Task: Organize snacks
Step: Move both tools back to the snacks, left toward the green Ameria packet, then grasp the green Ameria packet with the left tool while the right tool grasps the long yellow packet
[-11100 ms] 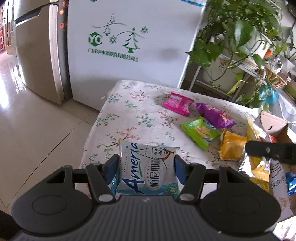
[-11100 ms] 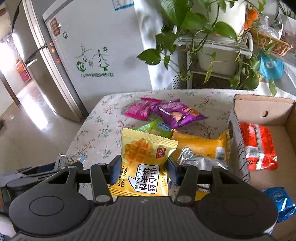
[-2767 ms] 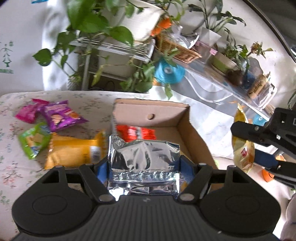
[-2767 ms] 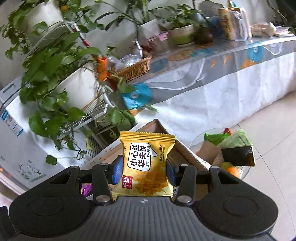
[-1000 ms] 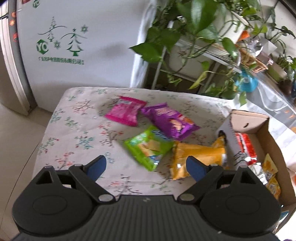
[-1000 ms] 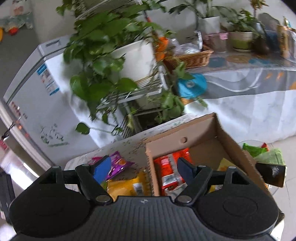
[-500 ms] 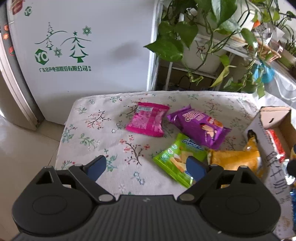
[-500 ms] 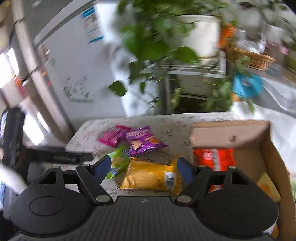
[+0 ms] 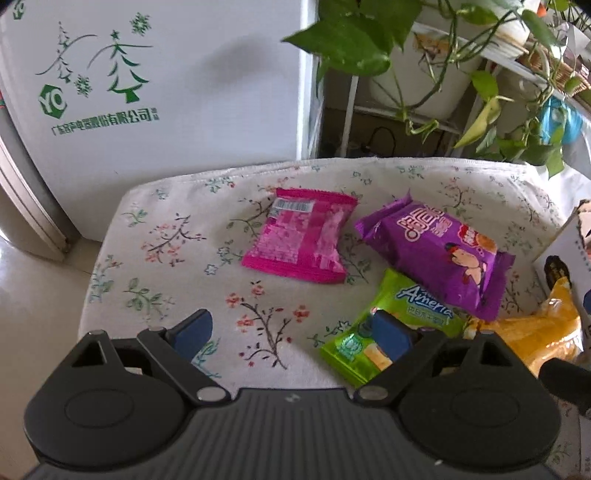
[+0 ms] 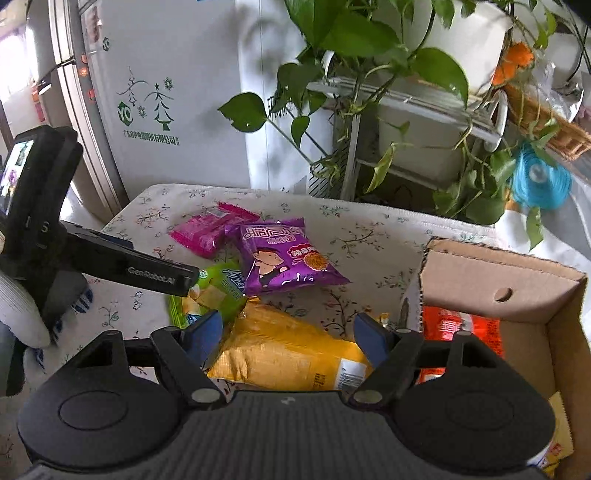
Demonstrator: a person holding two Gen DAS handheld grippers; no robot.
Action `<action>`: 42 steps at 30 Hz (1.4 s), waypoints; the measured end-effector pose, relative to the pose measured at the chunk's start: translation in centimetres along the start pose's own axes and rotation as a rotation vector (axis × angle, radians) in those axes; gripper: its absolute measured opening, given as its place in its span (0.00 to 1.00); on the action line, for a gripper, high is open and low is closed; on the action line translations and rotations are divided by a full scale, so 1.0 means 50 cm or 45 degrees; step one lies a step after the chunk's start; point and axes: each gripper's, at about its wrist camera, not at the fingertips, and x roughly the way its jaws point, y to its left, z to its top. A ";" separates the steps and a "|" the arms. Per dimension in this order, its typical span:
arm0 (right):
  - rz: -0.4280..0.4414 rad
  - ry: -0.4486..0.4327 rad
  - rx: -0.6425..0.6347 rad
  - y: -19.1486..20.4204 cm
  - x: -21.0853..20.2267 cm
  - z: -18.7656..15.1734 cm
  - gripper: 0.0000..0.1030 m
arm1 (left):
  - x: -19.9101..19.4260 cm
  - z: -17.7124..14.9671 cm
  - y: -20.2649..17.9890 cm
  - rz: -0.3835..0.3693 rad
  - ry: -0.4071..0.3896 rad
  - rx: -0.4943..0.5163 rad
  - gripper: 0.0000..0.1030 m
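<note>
- Hovering low over the flowered table (image 9: pixel 177 236), the left gripper (image 9: pixel 291 332) has its jaws spread wide with nothing between them, its right finger sitting over the green packet (image 9: pixel 373 347), so I'd guess that one's the next grab.
- Right gripper (image 10: pixel 288 332) is wide open and empty too, straddling the yellow bag (image 10: pixel 288 354), which lies right up against the cardboard box (image 10: pixel 498 273).
- Box already has a red packet (image 10: pixel 458 325) inside, so the plan looks like shifting loose snacks into it.
- Purple packet (image 10: pixel 284 266) sits behind the green one and overlaps its far edge, which might drag along during a lift.
- Pink packet (image 9: pixel 303 236) lies farthest from the box, beside the purple one.
- Potted plant (image 10: pixel 354 33) and white fridge (image 9: pixel 166 85) stand behind the table, out of the way.
</note>
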 end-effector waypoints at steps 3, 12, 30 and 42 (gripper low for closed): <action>-0.005 0.026 -0.008 0.006 0.015 -0.001 0.82 | 0.004 0.006 0.000 0.005 -0.001 0.000 0.94; 0.087 0.202 0.063 0.021 0.038 -0.009 0.83 | -0.016 -0.013 0.027 0.060 0.031 0.096 0.95; 0.040 0.228 0.028 0.043 0.054 -0.027 0.76 | -0.044 -0.007 0.003 -0.197 -0.053 0.470 0.91; -0.065 0.363 0.219 0.028 0.045 -0.041 0.58 | -0.031 -0.020 -0.033 -0.348 -0.067 0.672 0.91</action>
